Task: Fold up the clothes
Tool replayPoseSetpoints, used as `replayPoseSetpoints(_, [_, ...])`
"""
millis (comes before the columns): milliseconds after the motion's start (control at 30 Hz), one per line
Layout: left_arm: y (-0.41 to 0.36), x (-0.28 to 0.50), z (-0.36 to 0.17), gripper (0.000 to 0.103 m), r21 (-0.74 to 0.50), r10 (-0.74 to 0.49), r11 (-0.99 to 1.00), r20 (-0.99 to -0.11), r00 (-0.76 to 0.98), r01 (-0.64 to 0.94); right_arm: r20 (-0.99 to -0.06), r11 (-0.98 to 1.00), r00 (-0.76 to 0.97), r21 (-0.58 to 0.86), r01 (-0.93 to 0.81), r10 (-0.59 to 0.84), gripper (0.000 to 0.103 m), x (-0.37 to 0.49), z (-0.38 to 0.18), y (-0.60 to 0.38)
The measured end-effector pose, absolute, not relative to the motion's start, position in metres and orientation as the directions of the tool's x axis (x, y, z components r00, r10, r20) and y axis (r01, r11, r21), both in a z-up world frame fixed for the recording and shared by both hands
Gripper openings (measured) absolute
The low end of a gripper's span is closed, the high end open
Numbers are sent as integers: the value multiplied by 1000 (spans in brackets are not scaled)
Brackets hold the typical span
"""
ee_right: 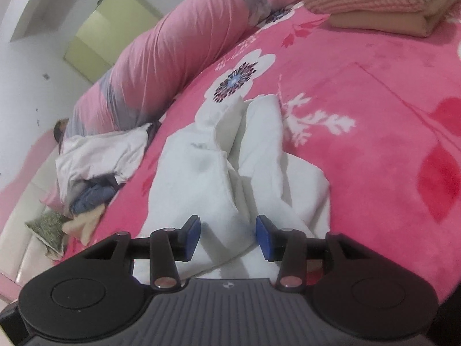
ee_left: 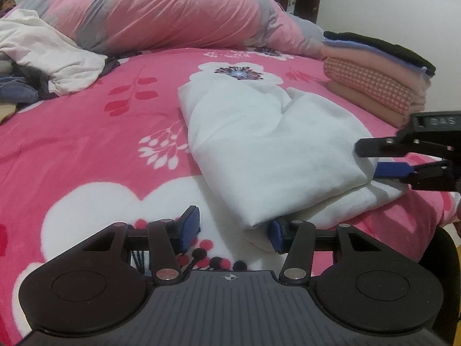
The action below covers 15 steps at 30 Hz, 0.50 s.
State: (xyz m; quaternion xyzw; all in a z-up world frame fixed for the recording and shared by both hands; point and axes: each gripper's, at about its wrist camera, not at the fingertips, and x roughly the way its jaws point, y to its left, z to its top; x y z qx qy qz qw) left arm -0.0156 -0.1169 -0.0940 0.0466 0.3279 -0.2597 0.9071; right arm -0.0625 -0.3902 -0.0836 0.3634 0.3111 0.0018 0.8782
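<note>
A white garment [ee_left: 268, 150] lies partly folded on the pink floral blanket [ee_left: 86, 144]. My left gripper [ee_left: 233, 230] stands open at its near corner, with the right pad touching the folded edge and nothing between the pads. My right gripper [ee_left: 371, 158] shows at the right of the left wrist view, open, at the garment's right edge. In the right wrist view that gripper [ee_right: 229, 236] is open over the white garment [ee_right: 219, 173], and a thick fold of cloth rises between its blue pads [ee_right: 263, 238].
A stack of folded clothes [ee_left: 383, 77] sits at the back right of the bed. A heap of unfolded clothes [ee_left: 40, 57] lies at the back left. A rolled pink and grey duvet [ee_left: 173, 20] runs along the far side. The bed's left edge [ee_right: 17, 216] drops to pale flooring.
</note>
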Motion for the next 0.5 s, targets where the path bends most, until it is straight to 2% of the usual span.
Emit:
replayPoseSetpoints(67, [-118,-17,-94,47,-76,-435,862,-617,656,501,-538,745,810,634,207,233,5,-60,-83,-389])
replayPoseSetpoints(167, [-120,-20,-94,46,-46,-418,865,-617,666,500,-527,750,824,628,210,211,2,-67,-80,-391])
replayPoseSetpoints(500, [-124,-29,-94,45,13,-402,858,-607,686,514,-480,756,870,609,238,113,1,-102,-70,-403])
